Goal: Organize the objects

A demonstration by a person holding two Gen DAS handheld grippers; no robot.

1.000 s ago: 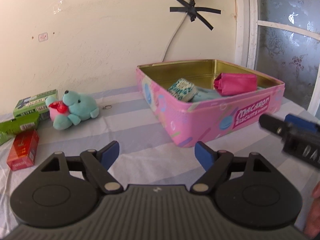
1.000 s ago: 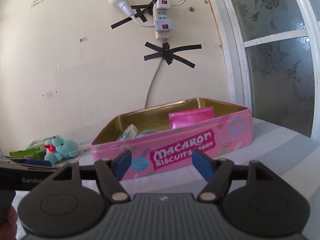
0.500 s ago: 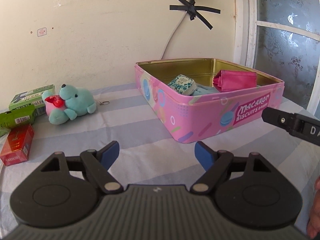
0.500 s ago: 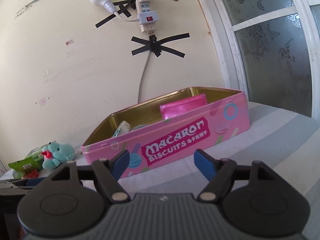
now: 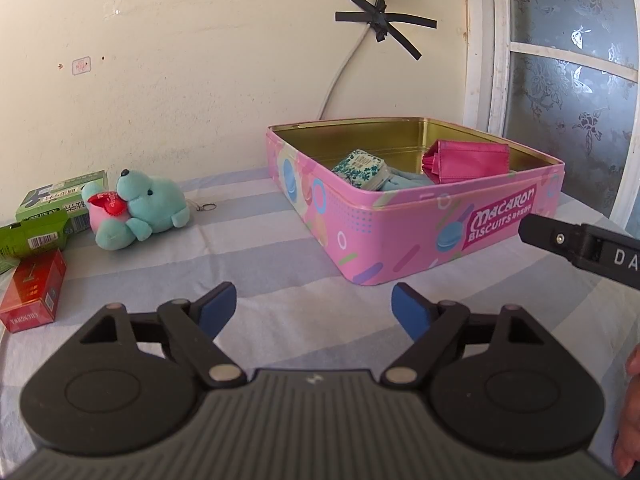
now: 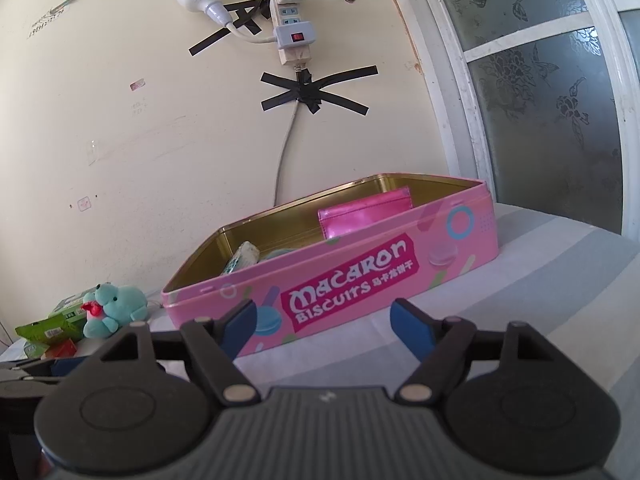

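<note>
A pink Macaron biscuit tin (image 5: 400, 232) (image 6: 460, 248) stands open on the striped cloth. Inside it lie a pink wallet (image 5: 468, 160) (image 6: 366, 216), a small green-patterned box (image 5: 362, 168) (image 6: 244, 256) and something pale blue (image 5: 404, 182). At the left sit a teal plush toy (image 5: 148, 208) (image 6: 114, 304), a red box (image 5: 34, 292) and green boxes (image 5: 60, 196). My left gripper (image 5: 314, 300) hovers over bare cloth short of the tin, its jaws opening with nothing between them. My right gripper (image 6: 322, 312) faces the tin's long side, open and empty.
The cream wall with a taped cable and power strip (image 6: 294, 28) runs right behind the tin. A frosted window (image 5: 568, 80) closes off the right side. The right gripper's black finger (image 5: 580, 240) reaches in beside the tin's near right corner. A hand's edge (image 5: 630, 400) shows at the right.
Both pairs of jaws have spread a little wider. The right wrist view has rolled slightly, and the right gripper's finger has shifted in the left wrist view.
</note>
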